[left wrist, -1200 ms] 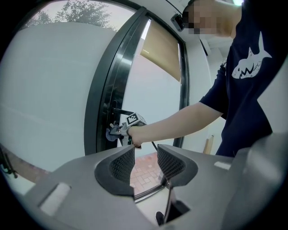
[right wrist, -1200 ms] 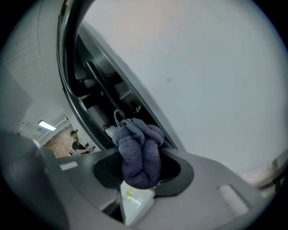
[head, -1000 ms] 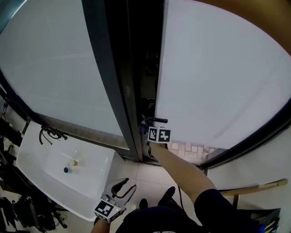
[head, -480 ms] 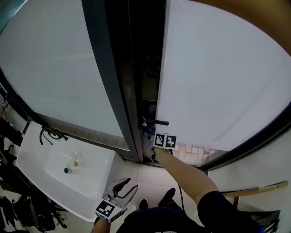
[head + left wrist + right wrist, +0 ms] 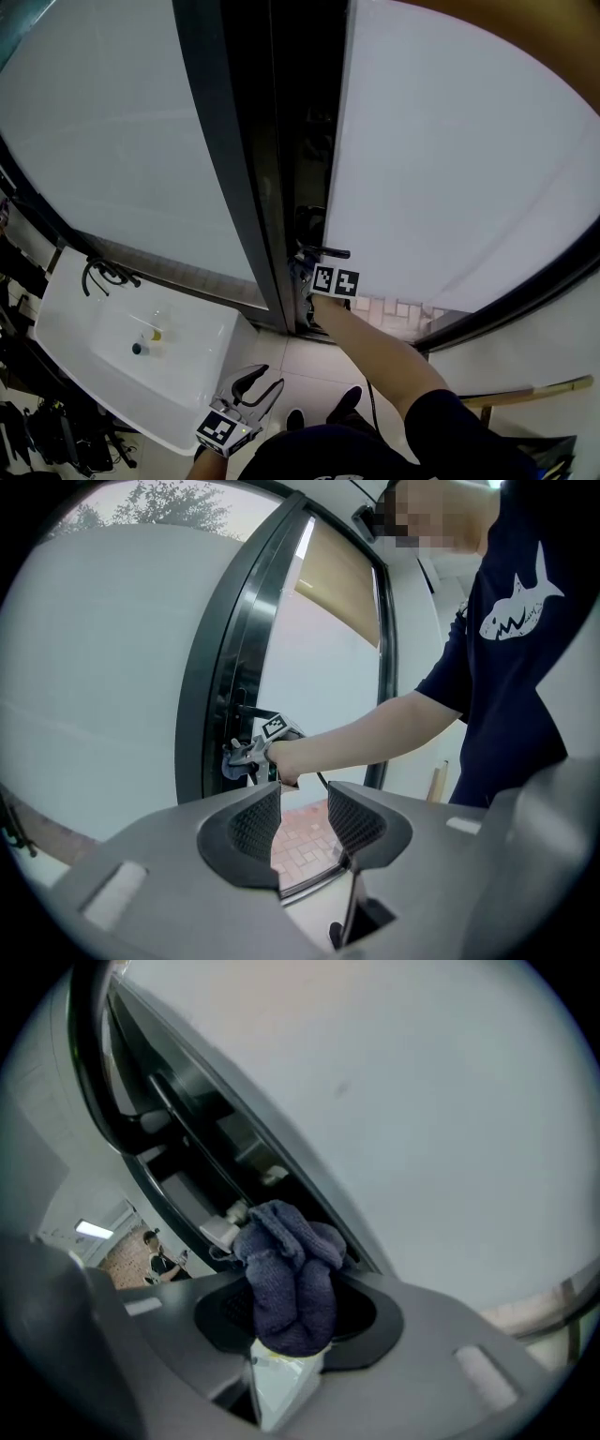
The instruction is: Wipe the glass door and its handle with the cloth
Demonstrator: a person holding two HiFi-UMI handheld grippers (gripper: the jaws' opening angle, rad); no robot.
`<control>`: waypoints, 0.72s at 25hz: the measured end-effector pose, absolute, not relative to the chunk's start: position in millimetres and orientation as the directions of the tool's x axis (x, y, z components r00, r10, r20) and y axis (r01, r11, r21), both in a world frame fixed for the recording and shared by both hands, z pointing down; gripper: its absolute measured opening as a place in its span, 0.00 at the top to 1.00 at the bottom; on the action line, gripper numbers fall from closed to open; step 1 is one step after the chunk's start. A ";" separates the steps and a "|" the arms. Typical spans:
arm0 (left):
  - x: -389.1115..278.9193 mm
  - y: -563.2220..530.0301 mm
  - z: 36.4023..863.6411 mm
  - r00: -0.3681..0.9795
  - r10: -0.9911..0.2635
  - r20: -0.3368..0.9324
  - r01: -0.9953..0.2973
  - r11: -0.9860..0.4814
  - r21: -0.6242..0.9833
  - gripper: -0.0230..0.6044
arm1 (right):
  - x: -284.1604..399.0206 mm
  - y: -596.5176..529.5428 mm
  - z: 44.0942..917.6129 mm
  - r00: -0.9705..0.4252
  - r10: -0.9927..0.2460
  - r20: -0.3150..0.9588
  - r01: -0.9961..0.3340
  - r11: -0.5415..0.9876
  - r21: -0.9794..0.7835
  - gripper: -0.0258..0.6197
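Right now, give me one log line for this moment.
right gripper: shut on cloth | cloth near door handle | left gripper: open, empty, away from door

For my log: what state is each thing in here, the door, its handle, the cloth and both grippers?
glass door: ajar, its lock edge exposed.
handle: level, with nothing gripping it.
cloth: bunched up, clamped in the right gripper.
right gripper: shut on the cloth, at the door's edge by the handle.
left gripper: open, empty, held low away from the door.
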State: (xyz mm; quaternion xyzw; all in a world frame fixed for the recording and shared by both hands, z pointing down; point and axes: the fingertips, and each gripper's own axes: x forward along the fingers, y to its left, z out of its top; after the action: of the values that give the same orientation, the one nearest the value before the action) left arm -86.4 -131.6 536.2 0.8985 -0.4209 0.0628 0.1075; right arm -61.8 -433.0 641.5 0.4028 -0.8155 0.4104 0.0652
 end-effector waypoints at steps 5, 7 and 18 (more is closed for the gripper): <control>-85.4 -129.5 535.2 0.633 -0.745 0.209 -0.774 -0.618 0.138 0.72 | -61.9 -428.8 662.6 -0.632 -0.553 0.543 -0.772 0.382 -0.508 0.74; -85.4 -127.2 531.9 0.634 -0.748 0.196 -0.773 -0.621 0.130 0.72 | -59.2 -424.9 666.2 -0.630 -0.554 0.544 -0.772 0.375 -0.513 0.74; -101.3 -116.1 517.2 0.677 -0.719 0.160 -0.735 -0.671 0.093 0.72 | -36.8 -329.4 587.4 -0.741 -0.585 0.329 -0.665 0.574 -0.478 0.73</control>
State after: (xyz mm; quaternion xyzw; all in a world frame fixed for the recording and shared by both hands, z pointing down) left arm -101.3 -116.1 517.2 0.9125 -0.3983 0.0551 0.0749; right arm -36.8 -329.4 587.4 0.3535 -0.8845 0.2970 0.0675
